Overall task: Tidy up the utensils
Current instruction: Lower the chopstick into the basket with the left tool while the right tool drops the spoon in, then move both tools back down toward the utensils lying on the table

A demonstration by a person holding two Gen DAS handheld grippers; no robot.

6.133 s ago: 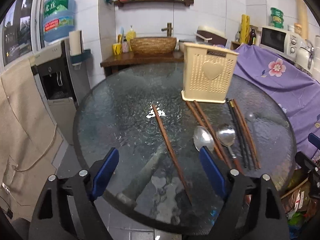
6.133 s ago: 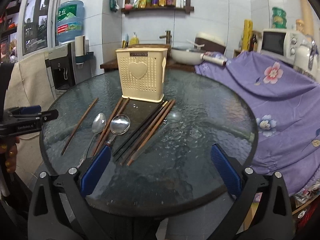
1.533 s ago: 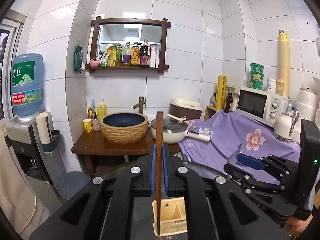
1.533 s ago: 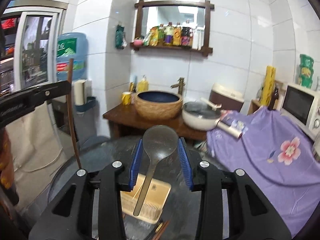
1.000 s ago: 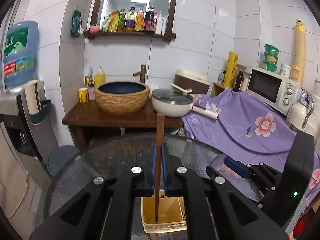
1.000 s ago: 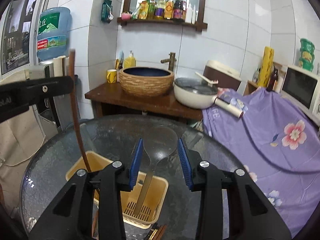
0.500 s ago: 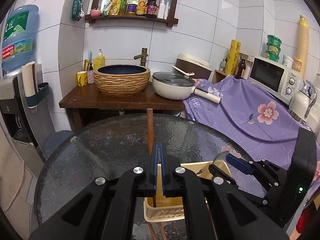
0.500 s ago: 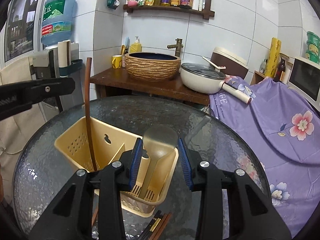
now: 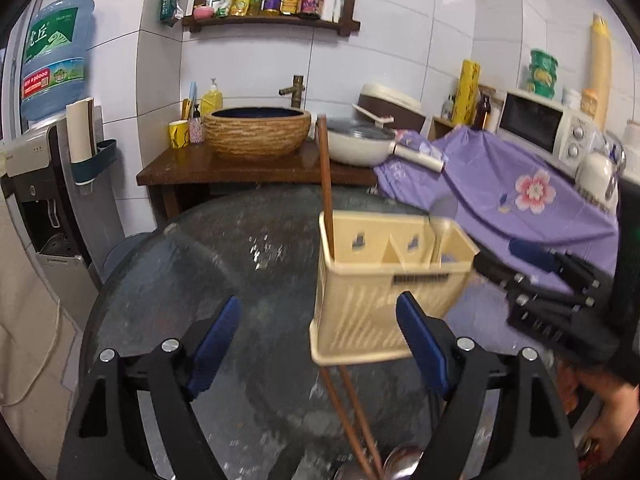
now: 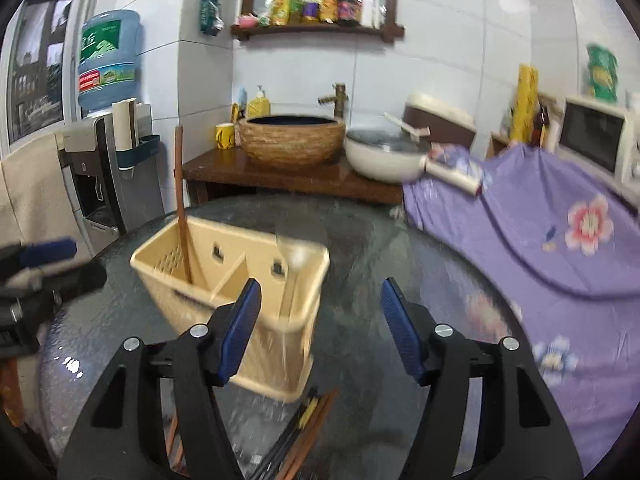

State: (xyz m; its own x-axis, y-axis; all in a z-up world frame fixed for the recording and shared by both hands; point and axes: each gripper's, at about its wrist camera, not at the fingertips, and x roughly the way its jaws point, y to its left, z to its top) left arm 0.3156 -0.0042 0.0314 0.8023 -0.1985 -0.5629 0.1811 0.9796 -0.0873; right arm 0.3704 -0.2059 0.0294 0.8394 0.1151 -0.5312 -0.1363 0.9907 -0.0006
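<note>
A: Starting left of the caddy [image 9: 384, 280]: the left gripper [image 9: 320, 340] has its jaws opening wide, nothing between them. The brown chopstick [image 9: 326, 192] it hovers behind stands upright in the caddy's left compartment, leaning on the wall.

B: And in the right-hand compartment there's a pale spoon [image 10: 294, 272], blurred, handle down in the cell. The right gripper [image 10: 320, 320] has its jaws opening too, and they're bare; the pads press on nothing.

A: So what's left to sort? Look just in front of the caddy's base, on the glass table [image 9: 240, 264]: loose chopsticks [image 9: 352, 416] running lengthwise from the caddy toward the camera, with spoon bowls [image 9: 400, 460] at the bottom edge.

B: From the right wrist view I see another bundle of dark and brown sticks [image 10: 304, 432], also lying front of the caddy's base, long axis angled toward the grippers.

A: That's the relation that counts, I'd say. Everything remaining lies below and ahead of both grippers, on the near side of the caddy.

B: Which hand's nearer? The pair by the spoons sits under the left gripper's right finger; the dark bundle lies low between the right gripper's fingers. Each has its own pick.
</note>
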